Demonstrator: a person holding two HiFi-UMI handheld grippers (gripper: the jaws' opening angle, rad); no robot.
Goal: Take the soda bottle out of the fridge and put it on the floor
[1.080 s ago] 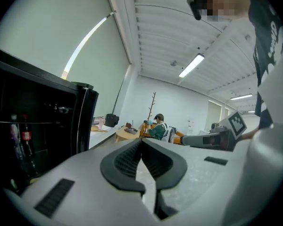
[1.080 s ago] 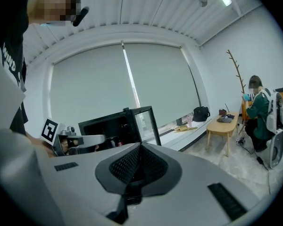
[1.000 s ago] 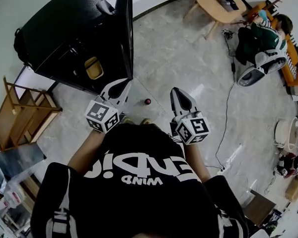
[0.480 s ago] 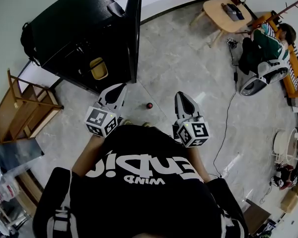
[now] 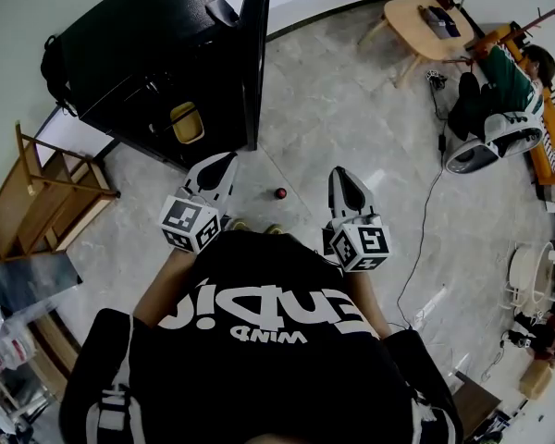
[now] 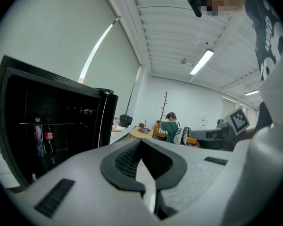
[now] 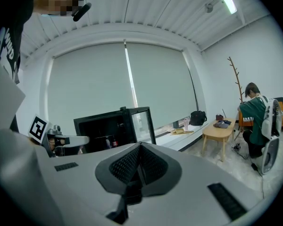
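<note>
The black fridge (image 5: 139,44) stands at the upper left with its glass door (image 5: 254,54) swung open. In the left gripper view, a dark soda bottle with a red label (image 6: 48,139) stands on a shelf inside the fridge (image 6: 19,126), beside another bottle (image 6: 38,136). A small dark red round thing (image 5: 280,193) sits on the floor between my grippers; I cannot tell what it is. My left gripper (image 5: 224,161) and right gripper (image 5: 340,176) are both shut and empty, held in front of the person's body, short of the fridge. The right gripper view shows the fridge (image 7: 111,128) ahead at a distance.
A yellow thing (image 5: 187,123) lies low inside the fridge. A wooden rack (image 5: 46,197) stands left of it. At the far right are a low wooden table (image 5: 416,12), a seated person (image 5: 509,67), a white appliance (image 5: 486,137) and a cable (image 5: 416,239) across the floor.
The head view has shifted a little, so the fridge sits slightly higher in frame. Both grippers keep the same stance, shut and empty.
</note>
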